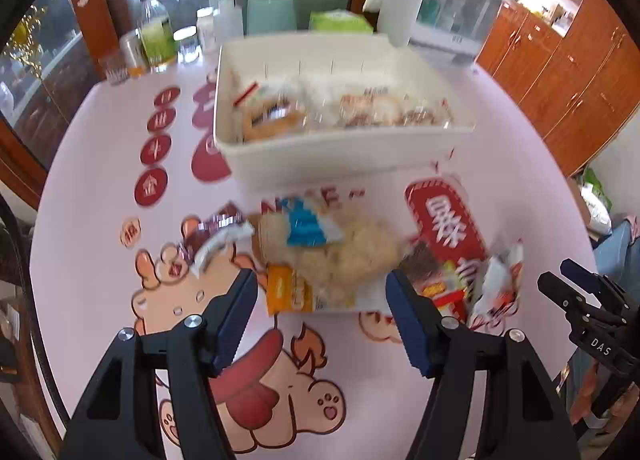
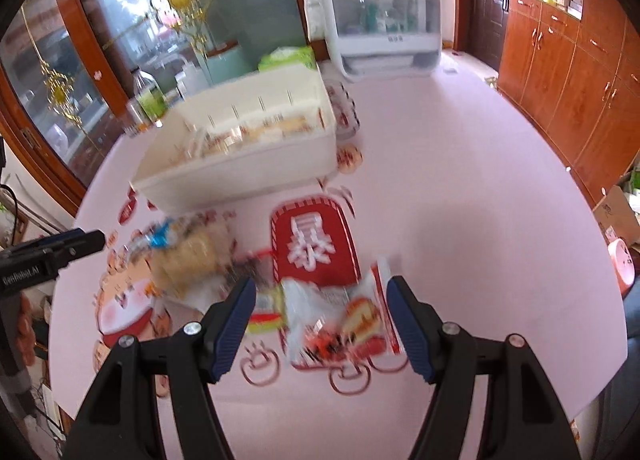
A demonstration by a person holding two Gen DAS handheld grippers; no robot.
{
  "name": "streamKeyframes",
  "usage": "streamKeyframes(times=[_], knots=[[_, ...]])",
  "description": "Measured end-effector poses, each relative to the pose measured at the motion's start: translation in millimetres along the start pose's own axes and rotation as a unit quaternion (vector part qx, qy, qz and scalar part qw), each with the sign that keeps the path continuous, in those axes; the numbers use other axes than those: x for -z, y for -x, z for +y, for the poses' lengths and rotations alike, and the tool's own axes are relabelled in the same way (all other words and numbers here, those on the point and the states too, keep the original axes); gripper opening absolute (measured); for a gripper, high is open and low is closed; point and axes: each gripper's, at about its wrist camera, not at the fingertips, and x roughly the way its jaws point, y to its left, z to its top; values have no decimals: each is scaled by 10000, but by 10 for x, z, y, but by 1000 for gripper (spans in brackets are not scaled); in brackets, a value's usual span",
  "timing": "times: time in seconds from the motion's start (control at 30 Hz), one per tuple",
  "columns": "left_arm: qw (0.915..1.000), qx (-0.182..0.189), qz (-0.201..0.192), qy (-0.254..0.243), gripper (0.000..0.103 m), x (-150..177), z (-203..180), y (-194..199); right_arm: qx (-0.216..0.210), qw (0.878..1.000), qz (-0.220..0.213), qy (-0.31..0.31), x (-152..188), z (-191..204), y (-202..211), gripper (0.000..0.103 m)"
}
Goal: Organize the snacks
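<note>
A clear bag of pale crackers (image 1: 340,256) with a blue label lies on the pink table, just beyond and between the fingers of my left gripper (image 1: 322,300), which stands open above it. A silver-pink packet (image 1: 216,232) lies to its left. My right gripper (image 2: 322,300) is open over a small clear packet with red and orange print (image 2: 340,320), which also shows in the left wrist view (image 1: 496,284). The pads press on nothing. Behind both stands a white bin (image 1: 320,164) (image 2: 240,176) with several snacks inside. Each gripper shows in the other's view (image 1: 588,300) (image 2: 52,252).
A red patch with a white character (image 2: 312,248) lies between the packets and the bin; packet or tablecloth print, I cannot tell. A white cabinet-like box (image 2: 380,20), bottles and jars (image 1: 156,36) and a green pack (image 1: 340,20) line the far edge. Wooden cupboards (image 2: 560,72) stand at the right.
</note>
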Motion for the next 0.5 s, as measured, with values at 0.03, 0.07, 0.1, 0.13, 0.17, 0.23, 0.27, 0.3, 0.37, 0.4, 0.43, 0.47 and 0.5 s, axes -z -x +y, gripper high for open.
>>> streamKeyframes(times=[0.03,0.07,0.1,0.13,0.17,0.23,0.27,0.3,0.37,0.4,0.43,0.47,0.5], knots=[[10000,-19,67,-12,66,27,7,-53,32,10000,63,4,55,-12,-46,69],[9999,-27,160,-49,66,67,6,-126,68,9999,131,7,112,-22,-101,69],[9997,-47,218,-80,66,90,3,-173,92,9998,182,-1,162,-35,-146,69],[9995,-72,269,-114,66,107,1,-222,104,9997,227,-20,203,-47,-187,69],[9993,-88,321,-168,66,129,-11,-270,98,9995,290,-69,251,-64,-237,69],[9987,-121,403,-295,66,161,-54,-352,68,9992,363,-163,298,-85,-291,69],[9980,-152,441,-420,66,171,-97,-400,44,9989,404,-228,327,-102,-326,69],[9974,-187,462,-528,66,172,-137,-432,36,9988,420,-254,336,-103,-344,69],[9950,-257,466,-844,66,164,-254,-494,20,9985,439,-314,355,-102,-384,69],[9940,-262,476,-951,66,148,-295,-526,21,9985,442,-331,358,-96,-403,69],[9928,-274,501,-1057,66,131,-341,-566,25,9984,454,-343,355,-90,-425,69],[9912,-300,556,-1162,66,106,-389,-636,22,9983,467,-352,352,-81,-446,69],[9904,-303,595,-1212,66,78,-412,-680,9,9982,482,-370,348,-68,-476,69]])
